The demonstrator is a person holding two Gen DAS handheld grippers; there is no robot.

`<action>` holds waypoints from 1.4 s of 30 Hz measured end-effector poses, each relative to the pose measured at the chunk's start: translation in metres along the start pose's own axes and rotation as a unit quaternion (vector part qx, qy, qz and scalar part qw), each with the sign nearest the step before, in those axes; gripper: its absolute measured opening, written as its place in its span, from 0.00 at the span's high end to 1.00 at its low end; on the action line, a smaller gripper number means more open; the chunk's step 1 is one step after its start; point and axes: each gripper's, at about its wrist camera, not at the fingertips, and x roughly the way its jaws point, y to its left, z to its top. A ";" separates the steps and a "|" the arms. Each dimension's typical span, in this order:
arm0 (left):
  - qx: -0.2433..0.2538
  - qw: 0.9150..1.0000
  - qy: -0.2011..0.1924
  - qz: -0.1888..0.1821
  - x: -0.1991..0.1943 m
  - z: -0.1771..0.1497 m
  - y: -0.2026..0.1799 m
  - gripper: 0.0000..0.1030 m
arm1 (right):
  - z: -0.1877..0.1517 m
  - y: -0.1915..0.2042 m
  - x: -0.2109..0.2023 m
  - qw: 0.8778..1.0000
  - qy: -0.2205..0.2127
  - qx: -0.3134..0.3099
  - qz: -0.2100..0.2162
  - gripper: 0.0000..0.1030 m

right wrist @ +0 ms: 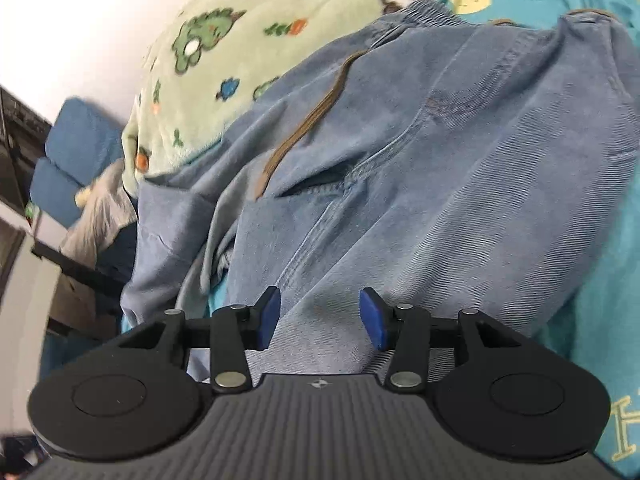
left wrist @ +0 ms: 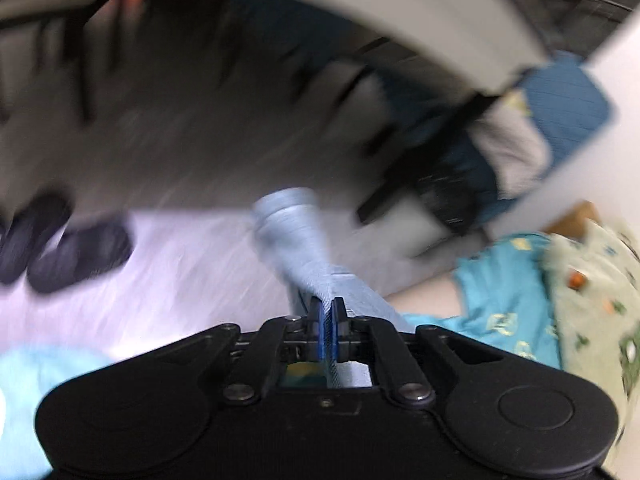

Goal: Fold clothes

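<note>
Jeans (right wrist: 420,152) pinched by left tongs (left wrist: 328,312), no readable label.

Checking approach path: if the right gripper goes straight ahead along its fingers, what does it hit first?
Most likely the blue jeans. The right gripper is open, and denim fills the view right ahead between its fingers. Depth is unclear, but nothing else shows in that line.

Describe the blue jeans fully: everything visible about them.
The jeans are light blue, washed denim with stitched seams, a gathered elastic-looking waistband, a pocket slit and a brown cord trailing across them. They lie rumpled on a teal printed sheet, beside a green cartoon-print blanket. The right gripper sits open over the fabric. The left gripper is shut on a bunched, lifted strip of pale blue cloth that looks like part of them, blurred by motion.
</note>
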 end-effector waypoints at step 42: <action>0.392 0.859 0.170 -0.281 -0.024 -0.218 -0.135 0.54 | 0.134 -0.164 -0.025 0.963 -0.094 0.217 -0.130 0.30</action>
